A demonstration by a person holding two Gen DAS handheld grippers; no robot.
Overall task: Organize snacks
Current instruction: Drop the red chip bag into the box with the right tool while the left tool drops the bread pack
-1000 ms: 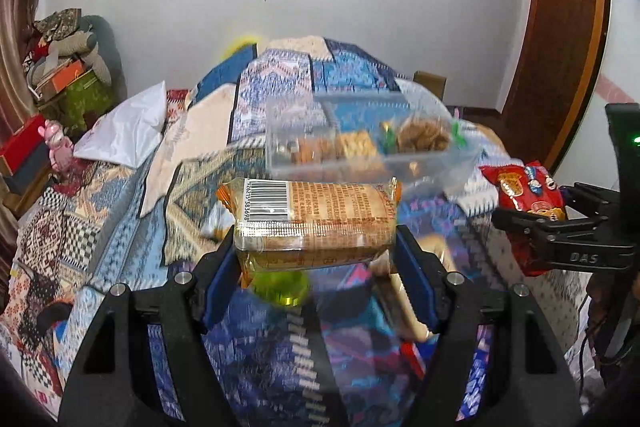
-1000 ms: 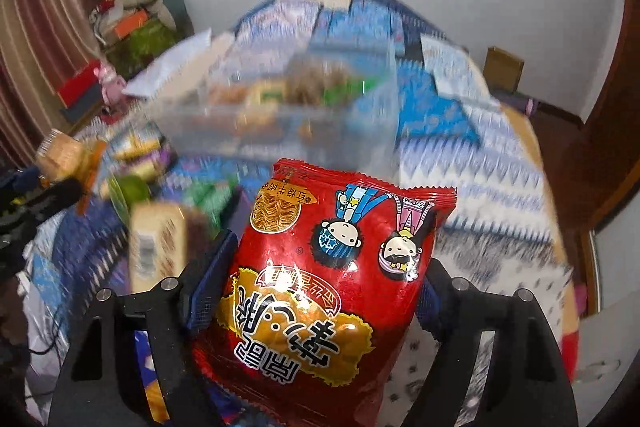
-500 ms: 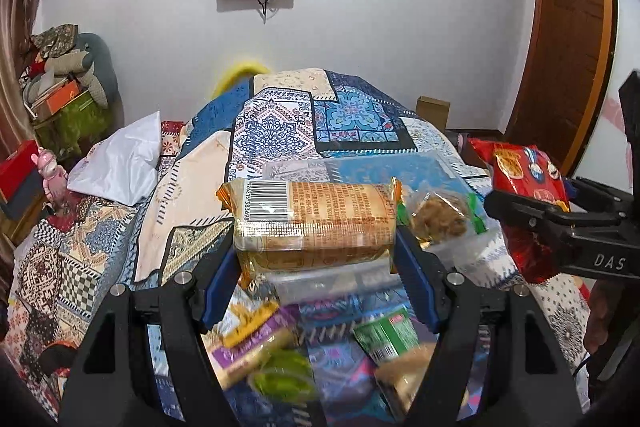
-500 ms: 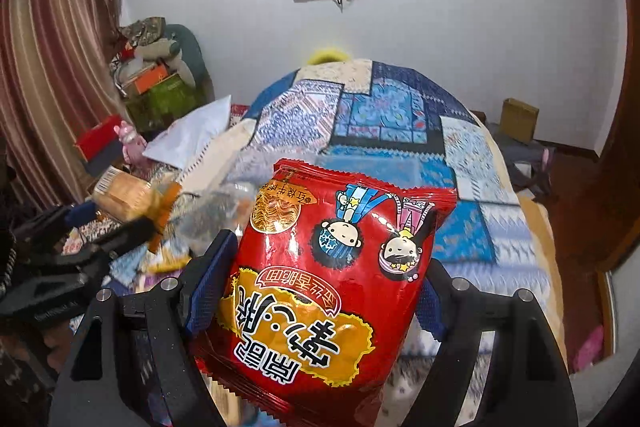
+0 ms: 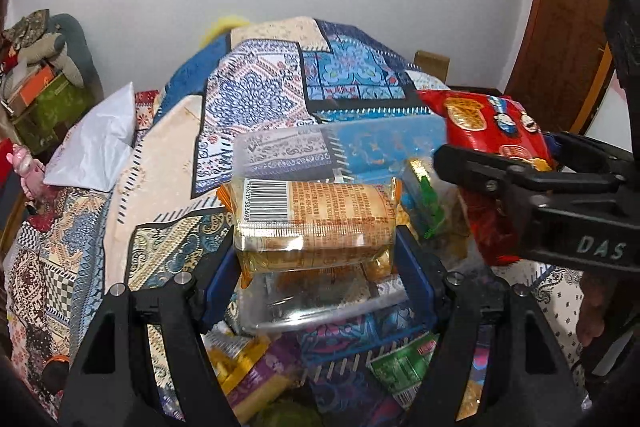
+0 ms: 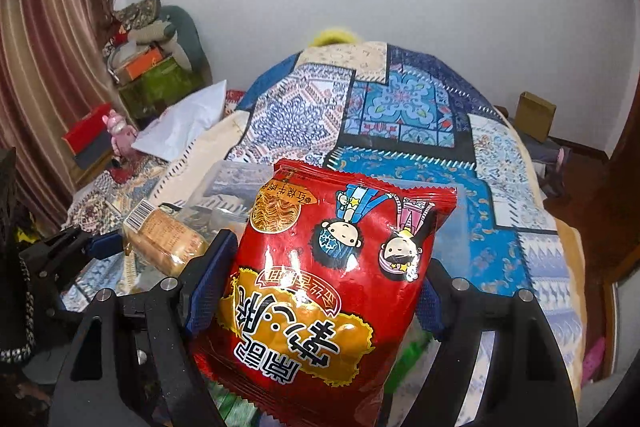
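The left gripper [image 5: 316,259] clamps a biscuit pack [image 5: 314,223] over what looks like a clear tub [image 5: 340,147], while the right gripper [image 6: 316,291] grips a red noodle bag [image 6: 324,279].

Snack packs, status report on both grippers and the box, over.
Left gripper shut on biscuit pack, over clear box. Right gripper shut on red noodle bag. Nothing blocking.

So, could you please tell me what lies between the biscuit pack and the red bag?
A gold-green packet in the clear box, seen in the left wrist view.
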